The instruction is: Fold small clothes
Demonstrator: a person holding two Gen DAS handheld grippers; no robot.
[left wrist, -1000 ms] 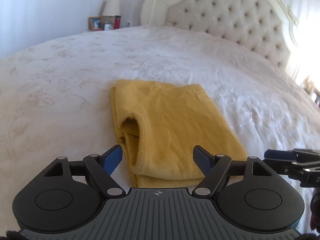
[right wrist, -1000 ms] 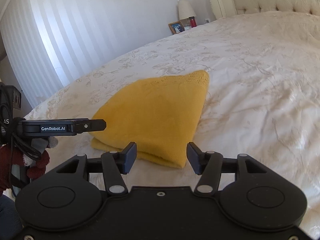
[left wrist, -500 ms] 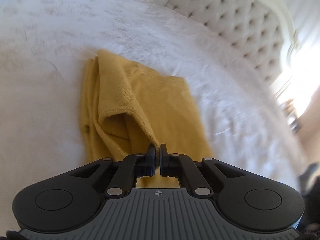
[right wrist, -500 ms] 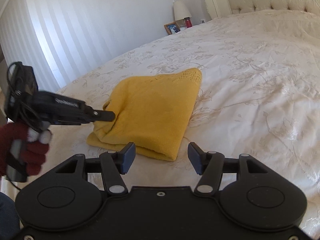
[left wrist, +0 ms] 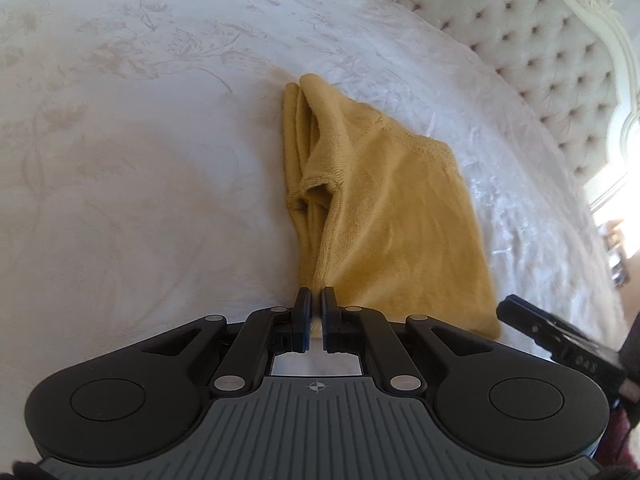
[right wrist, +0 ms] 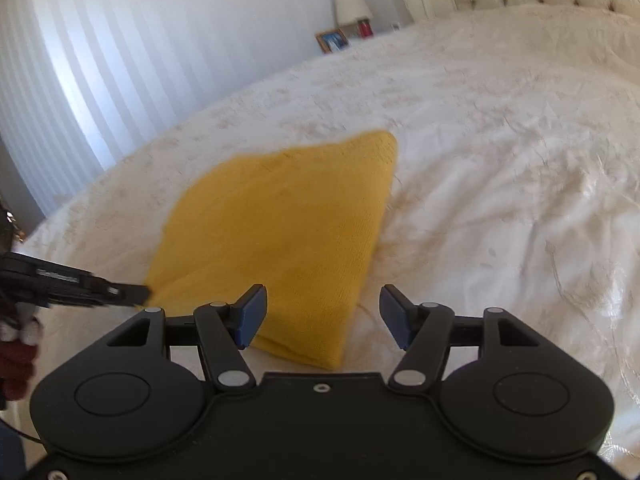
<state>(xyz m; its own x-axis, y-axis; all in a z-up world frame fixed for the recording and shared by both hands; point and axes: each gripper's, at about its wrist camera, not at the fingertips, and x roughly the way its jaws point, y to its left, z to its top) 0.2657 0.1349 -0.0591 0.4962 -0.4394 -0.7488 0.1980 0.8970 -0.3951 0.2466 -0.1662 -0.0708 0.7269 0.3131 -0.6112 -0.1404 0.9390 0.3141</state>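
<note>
**Left wrist: near corner pinched**

Left gripper (left wrist: pixel 316 314) clamps the yellow garment's (left wrist: pixel 396 216) near-left corner; its long axis runs away up the bed (left wrist: pixel 120 200). Right gripper (right wrist: pixel 320 316), jaws opening (nothing held), straddles the near-right corner.

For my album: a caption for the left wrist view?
Left gripper shut on yellow garment's near corner, on a white bedspread.
</note>
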